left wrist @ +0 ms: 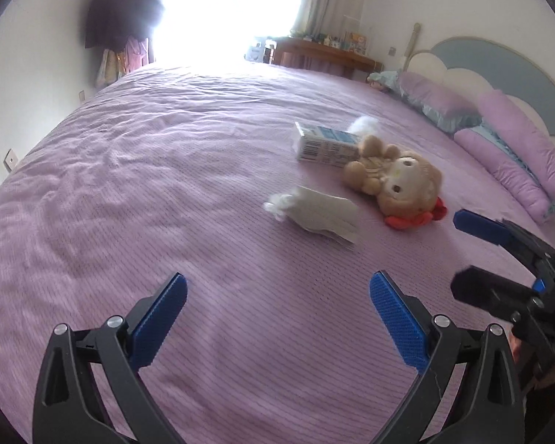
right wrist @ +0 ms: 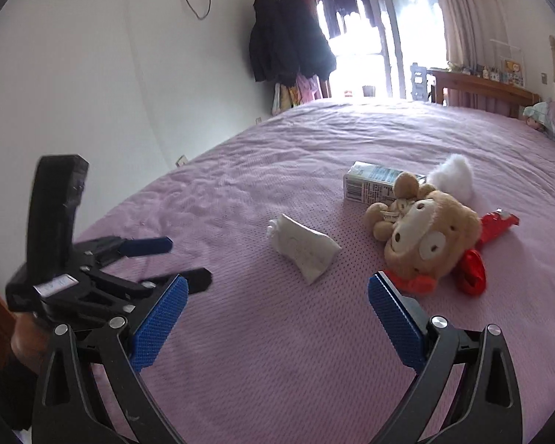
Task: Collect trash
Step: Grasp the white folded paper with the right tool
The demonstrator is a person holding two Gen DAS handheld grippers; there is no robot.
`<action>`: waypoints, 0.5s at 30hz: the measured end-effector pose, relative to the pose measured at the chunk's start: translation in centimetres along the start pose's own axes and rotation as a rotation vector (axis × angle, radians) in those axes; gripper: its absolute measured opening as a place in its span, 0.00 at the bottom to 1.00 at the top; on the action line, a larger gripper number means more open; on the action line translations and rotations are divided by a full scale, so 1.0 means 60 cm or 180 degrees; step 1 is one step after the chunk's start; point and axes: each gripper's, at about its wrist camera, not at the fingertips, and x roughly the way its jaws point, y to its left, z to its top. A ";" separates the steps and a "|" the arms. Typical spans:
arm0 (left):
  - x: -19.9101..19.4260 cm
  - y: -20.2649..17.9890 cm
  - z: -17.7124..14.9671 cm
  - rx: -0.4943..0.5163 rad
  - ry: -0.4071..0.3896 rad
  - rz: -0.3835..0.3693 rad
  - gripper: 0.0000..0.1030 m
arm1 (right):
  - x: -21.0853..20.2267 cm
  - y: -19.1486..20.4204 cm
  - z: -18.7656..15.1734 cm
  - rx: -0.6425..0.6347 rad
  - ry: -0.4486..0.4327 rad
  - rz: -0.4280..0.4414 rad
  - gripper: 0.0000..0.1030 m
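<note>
Both grippers hover over the bed (left wrist: pixel 129 185), nothing picked yet. Nearest trash: crumpled tissue (right wrist: pixel 307 249), lying ahead between them, apart from the plush (right wrist: pixel 429 238). Carton (right wrist: pixel 370 185) touches the plush; red wrapper (right wrist: pixel 497 224) is behind it. I'd take the tissue first: come down straddling it, pinch the paper, not the sheet. Left gripper (left wrist: pixel 277 298) wide, empty. Right gripper (right wrist: pixel 277 298) wide, empty.

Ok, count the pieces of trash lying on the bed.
4. A crumpled tissue nearest, a milk carton behind the plush toy, a white wad beyond the toy, and a red wrapper to its right. More may hide under the toy.
</note>
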 end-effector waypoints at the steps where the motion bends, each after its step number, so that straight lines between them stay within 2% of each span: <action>1: 0.007 0.011 0.006 -0.0001 0.0018 0.0056 0.96 | 0.013 -0.004 0.004 -0.0017 0.0042 0.0011 0.91; 5: 0.027 0.052 0.019 -0.0073 0.0103 0.0181 0.96 | 0.074 -0.014 0.027 -0.0160 0.0220 -0.0054 0.89; 11: 0.039 0.079 0.019 -0.0199 0.0168 0.0198 0.96 | 0.168 -0.004 0.058 -0.0422 0.0537 -0.0106 0.88; 12: 0.040 0.080 0.018 -0.0196 0.0178 0.0202 0.96 | 0.183 0.001 0.059 -0.0510 0.0613 -0.0129 0.85; 13: 0.040 0.080 0.017 -0.0196 0.0181 0.0220 0.96 | 0.193 0.004 0.059 -0.0569 0.0672 -0.0149 0.69; 14: 0.040 0.081 0.016 -0.0205 0.0186 0.0231 0.96 | 0.207 0.005 0.058 -0.0622 0.0795 -0.0130 0.58; 15: 0.042 0.082 0.017 -0.0218 0.0194 0.0231 0.96 | 0.224 0.004 0.052 -0.0648 0.1010 -0.0114 0.35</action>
